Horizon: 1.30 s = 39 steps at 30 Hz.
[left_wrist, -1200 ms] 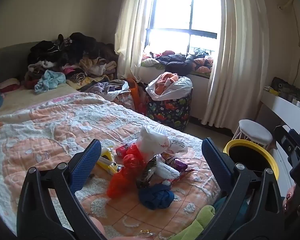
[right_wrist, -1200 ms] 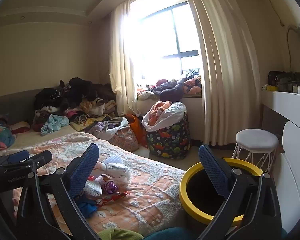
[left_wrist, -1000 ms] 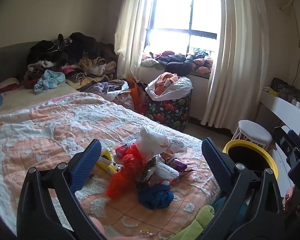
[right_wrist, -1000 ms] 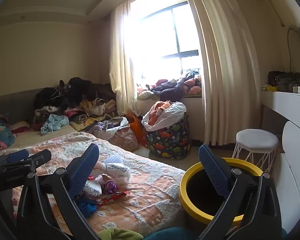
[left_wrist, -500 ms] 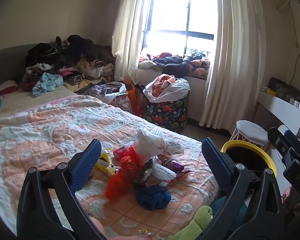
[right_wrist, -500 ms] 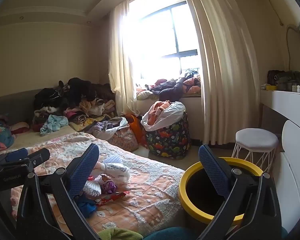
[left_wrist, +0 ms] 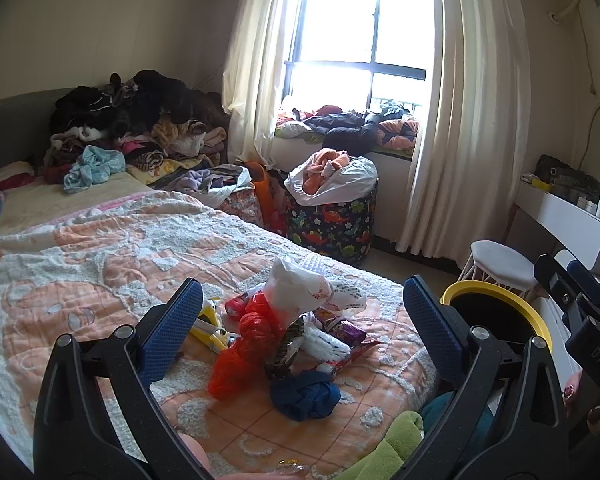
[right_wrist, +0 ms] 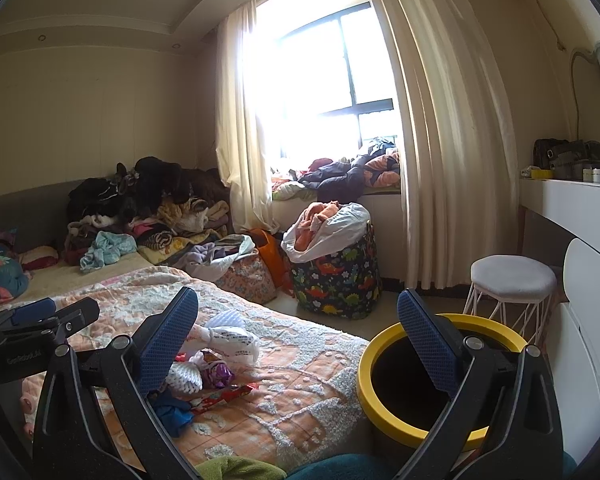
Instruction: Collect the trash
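Observation:
A heap of trash lies on the bed's near corner: a white plastic bag (left_wrist: 296, 284), a red plastic bag (left_wrist: 252, 340), a purple snack wrapper (left_wrist: 340, 326), a yellow item (left_wrist: 210, 326) and a blue cloth ball (left_wrist: 306, 394). The heap also shows in the right wrist view (right_wrist: 216, 356). A yellow-rimmed black bin (left_wrist: 496, 312) (right_wrist: 420, 380) stands on the floor beside the bed. My left gripper (left_wrist: 300, 332) is open and empty above the heap. My right gripper (right_wrist: 296, 336) is open and empty, between bed edge and bin.
The bed (left_wrist: 100, 248) has an orange-white quilt. Clothes are piled at the headboard (left_wrist: 140, 120) and on the window sill (left_wrist: 352, 124). A dinosaur-print hamper (left_wrist: 332, 224), a white stool (left_wrist: 500, 264) and a white desk (left_wrist: 560, 216) stand around the bin.
The left gripper's view has tilted up and shifted slightly, so the trash heap sits a little lower left. The right gripper has barely moved. Both stay open.

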### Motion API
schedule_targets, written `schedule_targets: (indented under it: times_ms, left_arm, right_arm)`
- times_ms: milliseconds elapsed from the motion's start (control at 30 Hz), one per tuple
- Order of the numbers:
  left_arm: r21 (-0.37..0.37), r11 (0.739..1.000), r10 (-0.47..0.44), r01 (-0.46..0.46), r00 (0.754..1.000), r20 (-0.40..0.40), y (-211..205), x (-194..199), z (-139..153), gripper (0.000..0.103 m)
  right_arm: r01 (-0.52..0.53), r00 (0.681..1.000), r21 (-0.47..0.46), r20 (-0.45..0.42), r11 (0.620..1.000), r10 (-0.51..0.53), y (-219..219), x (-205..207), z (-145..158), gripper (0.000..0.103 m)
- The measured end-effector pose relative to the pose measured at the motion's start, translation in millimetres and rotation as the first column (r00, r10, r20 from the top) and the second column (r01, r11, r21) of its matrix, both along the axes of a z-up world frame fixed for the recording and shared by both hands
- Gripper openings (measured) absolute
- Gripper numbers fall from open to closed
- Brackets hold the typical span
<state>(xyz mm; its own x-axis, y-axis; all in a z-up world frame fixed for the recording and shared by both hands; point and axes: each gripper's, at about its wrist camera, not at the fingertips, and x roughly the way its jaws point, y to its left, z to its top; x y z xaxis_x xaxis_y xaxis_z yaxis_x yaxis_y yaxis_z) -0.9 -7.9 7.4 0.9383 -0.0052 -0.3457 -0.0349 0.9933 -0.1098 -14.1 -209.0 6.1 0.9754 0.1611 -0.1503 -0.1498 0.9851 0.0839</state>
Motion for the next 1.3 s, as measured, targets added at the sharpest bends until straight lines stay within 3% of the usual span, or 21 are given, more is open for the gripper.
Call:
schedule_targets:
  times_ms: [933, 1300]
  left_arm:
    - [-0.004, 1.000, 0.000, 0.000, 1.000, -0.005, -17, -1, 5, 0.092]
    - [-0.067, 0.994, 0.080, -0.082, 0.996, -0.034, 23, 5, -5, 0.092]
  right_arm:
    - [-0.008, 1.000, 0.008, -0.014, 1.000, 0.008, -2, 2, -2, 0.097]
    - [-0.167, 0.982, -0.053, -0.099, 0.985, 0.161, 27, 33, -7, 0.097]
